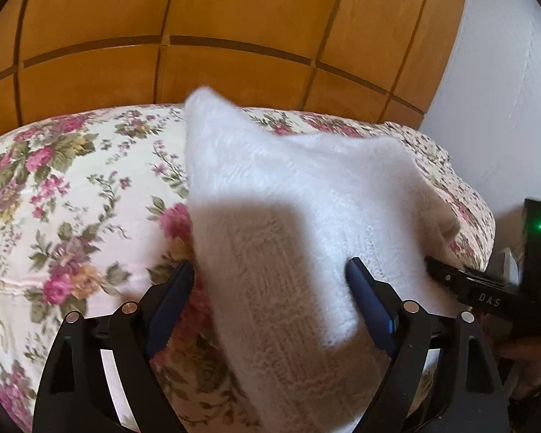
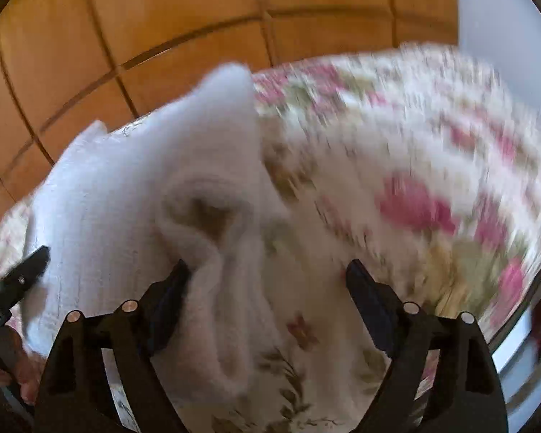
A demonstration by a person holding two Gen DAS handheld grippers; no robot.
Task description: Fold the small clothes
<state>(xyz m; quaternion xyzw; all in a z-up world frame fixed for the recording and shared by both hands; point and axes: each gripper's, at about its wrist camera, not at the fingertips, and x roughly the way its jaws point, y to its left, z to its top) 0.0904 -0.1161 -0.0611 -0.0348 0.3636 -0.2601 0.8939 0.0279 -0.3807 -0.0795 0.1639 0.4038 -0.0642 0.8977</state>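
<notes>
The white knitted garment [image 1: 306, 216] lies on the floral quilted bedcover [image 1: 72, 198]. Your left gripper [image 1: 270, 274] and right gripper [image 2: 267, 274] both gape, holding nothing. Pinch matching edges squarely before folding.

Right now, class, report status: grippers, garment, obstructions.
Both grippers open, left, right. White knit garment loose on floral bedspread. Nothing in the way.

Floral bedspread [image 1: 72, 187], wooden panelled headboard [image 1: 198, 18], pale wall [image 1: 505, 90]
</notes>
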